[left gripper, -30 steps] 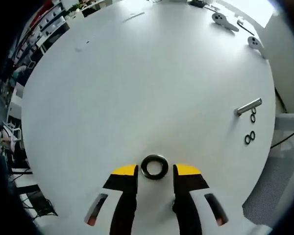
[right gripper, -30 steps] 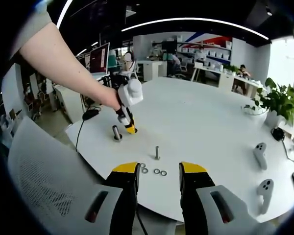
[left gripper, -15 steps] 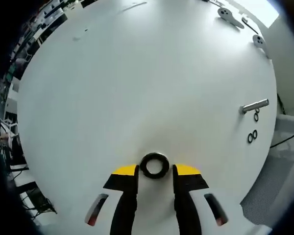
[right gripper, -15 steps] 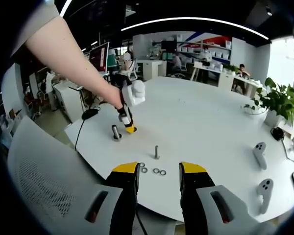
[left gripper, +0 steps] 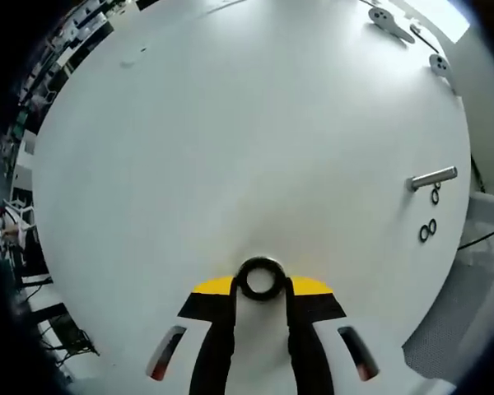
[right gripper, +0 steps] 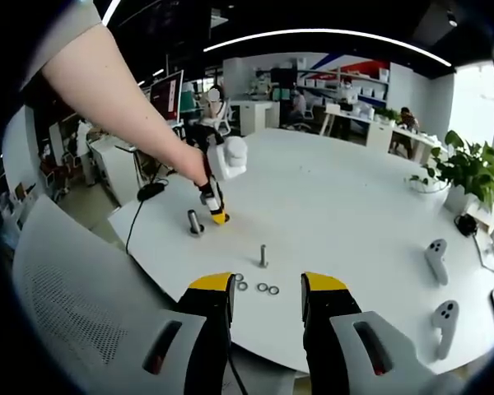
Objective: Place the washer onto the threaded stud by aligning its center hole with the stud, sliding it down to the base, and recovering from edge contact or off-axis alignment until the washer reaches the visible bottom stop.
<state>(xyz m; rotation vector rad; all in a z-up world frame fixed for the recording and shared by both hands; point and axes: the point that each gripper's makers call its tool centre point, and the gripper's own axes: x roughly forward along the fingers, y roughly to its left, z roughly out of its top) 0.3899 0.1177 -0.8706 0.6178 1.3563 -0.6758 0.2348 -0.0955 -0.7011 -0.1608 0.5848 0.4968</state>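
My left gripper (left gripper: 260, 284) has its yellow-tipped jaws closed against both sides of a dark ring (left gripper: 260, 277), seen from above on the white table (left gripper: 230, 140). In the right gripper view that left gripper (right gripper: 217, 217) points down beside a short dark cylinder (right gripper: 196, 222), held by a person's arm. The silver threaded stud (right gripper: 263, 256) stands upright on the table, with small washers (right gripper: 268, 289) lying in front of it. In the left gripper view the stud (left gripper: 432, 177) and washers (left gripper: 428, 231) sit far right. My right gripper (right gripper: 266, 295) hangs open near the table's edge, short of the washers, holding nothing.
Two white controllers (right gripper: 437, 262) lie at the table's right side, and a potted plant (right gripper: 468, 171) stands behind them. A grey mesh chair (right gripper: 74, 304) is at the lower left, with a cable (right gripper: 140, 216) running off the table edge. People sit at desks in the background.
My left gripper's jaws have closed in from either side of the dark ring until they touch it. The right gripper and the stud have stayed put.
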